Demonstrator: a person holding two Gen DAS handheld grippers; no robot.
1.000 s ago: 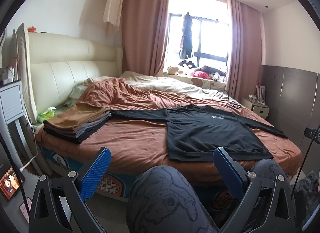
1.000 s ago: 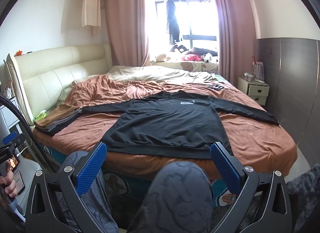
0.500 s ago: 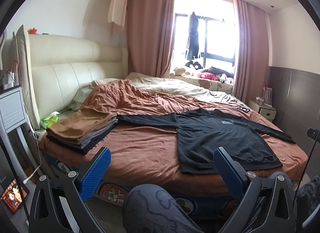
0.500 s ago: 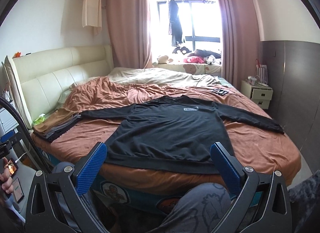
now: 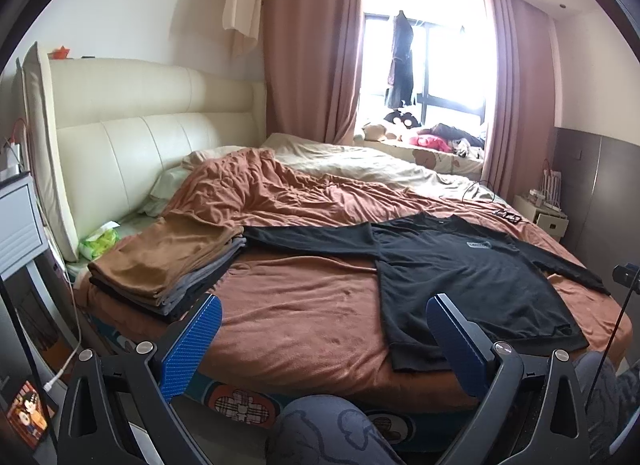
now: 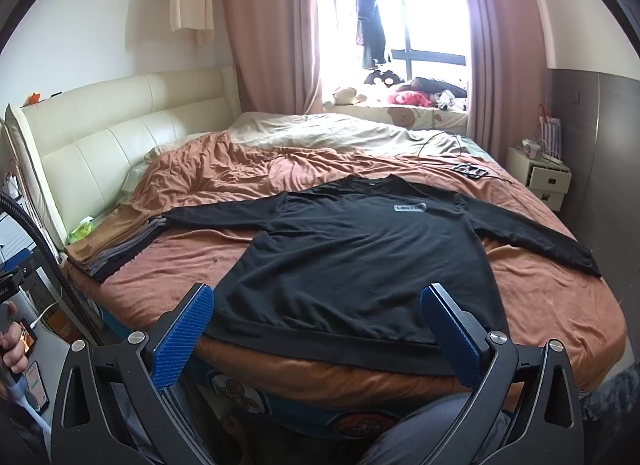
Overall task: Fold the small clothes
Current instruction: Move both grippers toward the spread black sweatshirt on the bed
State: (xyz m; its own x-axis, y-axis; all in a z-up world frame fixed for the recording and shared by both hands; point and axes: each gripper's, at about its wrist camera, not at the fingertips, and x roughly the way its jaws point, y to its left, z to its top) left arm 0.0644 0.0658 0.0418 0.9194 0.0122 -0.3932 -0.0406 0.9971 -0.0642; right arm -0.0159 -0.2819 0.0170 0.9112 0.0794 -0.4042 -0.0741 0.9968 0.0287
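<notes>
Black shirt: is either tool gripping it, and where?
No. Both the left tool and right tool are open, short of the black shirt.

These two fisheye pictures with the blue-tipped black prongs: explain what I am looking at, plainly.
Each picture comes from a camera on a hand-held gripper, looking forward along its two fingers. A person holds one in each hand; there is no robot arm. The left gripper and the right gripper are both open and hold nothing. Ahead is a bed with a rust-coloured cover. A black long-sleeved shirt lies flat on it, sleeves spread, not yet folded. Beside one sleeve sits a stack of folded clothes. The grey patterned fabric at the bottom is the person's knee.
</notes>
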